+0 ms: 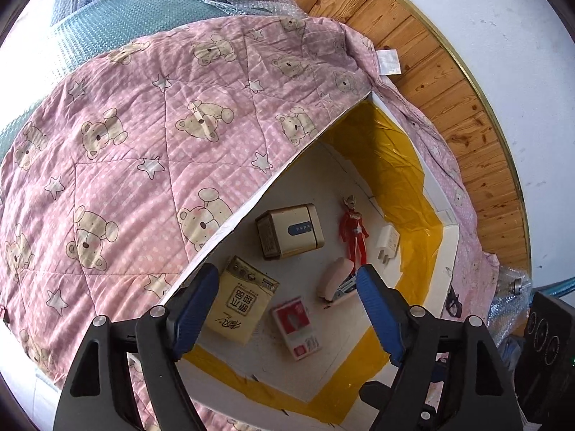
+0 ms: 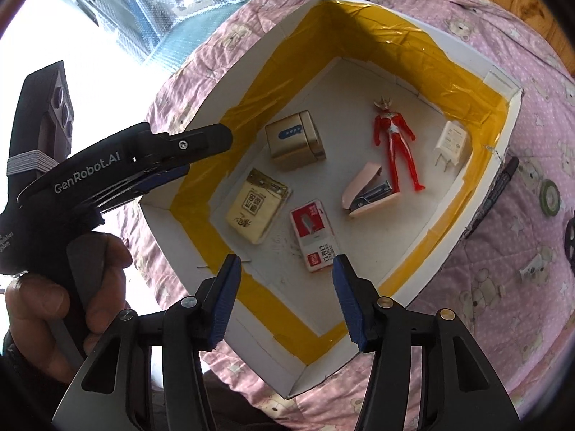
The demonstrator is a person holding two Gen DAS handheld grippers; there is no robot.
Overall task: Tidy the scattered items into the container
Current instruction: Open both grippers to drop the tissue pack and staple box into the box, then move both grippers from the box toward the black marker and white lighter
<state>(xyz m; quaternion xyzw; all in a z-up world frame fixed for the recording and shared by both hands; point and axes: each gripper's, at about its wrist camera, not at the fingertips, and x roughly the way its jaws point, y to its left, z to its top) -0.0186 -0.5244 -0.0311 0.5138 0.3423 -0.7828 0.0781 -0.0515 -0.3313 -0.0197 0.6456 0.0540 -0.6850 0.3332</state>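
On my right wrist view, far left, I see the hand point(image 2: 54, 287) wrapped round the handle of my left gripper point(image 2: 201, 143), which reaches over the near-left rim of the white box point(image 2: 179, 230) — from this side I cannot tell how its fingers stand. The left wrist view settles it: the left gripper point(image 1: 287, 309) has its blue pads spread wide, nothing between them, hanging over the box point(image 1: 449, 248).

Inside the box, left to right, lie the tissue pack point(image 2: 257, 208), the gold case point(image 2: 294, 142) behind it, the red-and-white staple box point(image 2: 314, 235), the pink stapler point(image 2: 368, 192), the red figure point(image 2: 395, 147) lying flat just beside the stapler, and the white charger plug point(image 2: 451, 147) against the yellow-taped right wall.

My right gripper point(image 2: 284, 300) hovers above the near edge of the box, fingers wide apart and empty; the staple box sits just beyond them.

Outside the right wall, on the pink bear-print quilt point(image 2: 521, 287), I still have scattered things — a dark pen point(image 2: 496, 194) lying along the wall, a roll of tape point(image 2: 550, 197), a black ring-shaped piece point(image 2: 569, 237) at the frame edge and a small white item point(image 2: 532, 265) I cannot make out.
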